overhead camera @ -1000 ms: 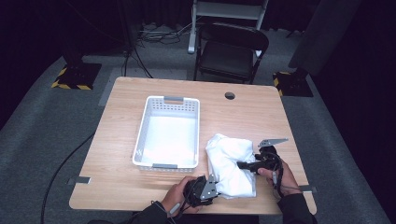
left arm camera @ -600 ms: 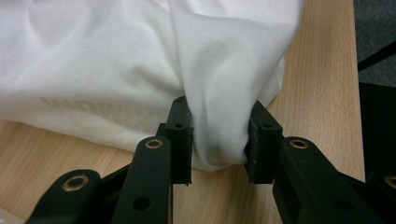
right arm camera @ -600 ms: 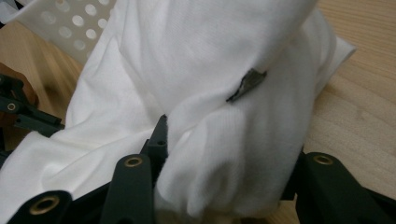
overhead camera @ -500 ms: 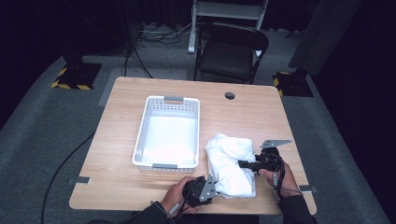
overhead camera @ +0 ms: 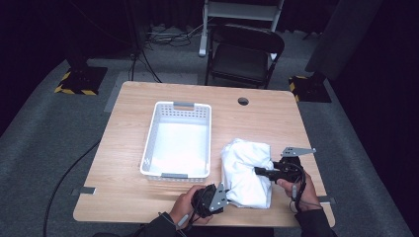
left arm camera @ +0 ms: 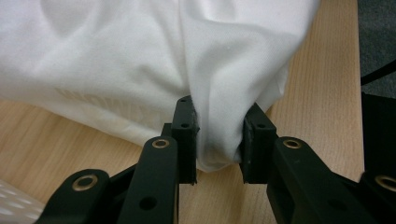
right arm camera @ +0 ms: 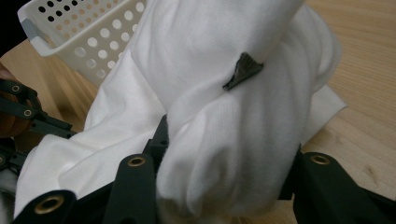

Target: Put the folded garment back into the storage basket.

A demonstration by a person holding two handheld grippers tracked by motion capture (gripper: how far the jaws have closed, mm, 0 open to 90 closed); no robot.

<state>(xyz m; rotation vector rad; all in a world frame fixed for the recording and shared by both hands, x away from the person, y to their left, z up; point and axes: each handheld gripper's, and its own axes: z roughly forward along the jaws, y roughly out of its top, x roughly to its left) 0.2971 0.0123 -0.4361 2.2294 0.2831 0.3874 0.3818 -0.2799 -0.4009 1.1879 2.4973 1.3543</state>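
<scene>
White cloth [overhead camera: 245, 173] lies bunched on desk [overhead camera: 257, 118] just right of white basket [overhead camera: 177, 140], near front edge. Left claw [left arm camera: 218, 140] clamped on a fold at cloth's near edge; right claw [right arm camera: 224, 154] clamped on a thick wad at its right side. Both have just been closing on fabric. Risks: left bite is thin, may slip out on lift; uneven pull could drag cloth across desk or snag basket rim. Left hand [overhead camera: 190, 205] low, claw level along desk; right hand [overhead camera: 296, 185] slightly raised, claw pointing left into cloth
</scene>
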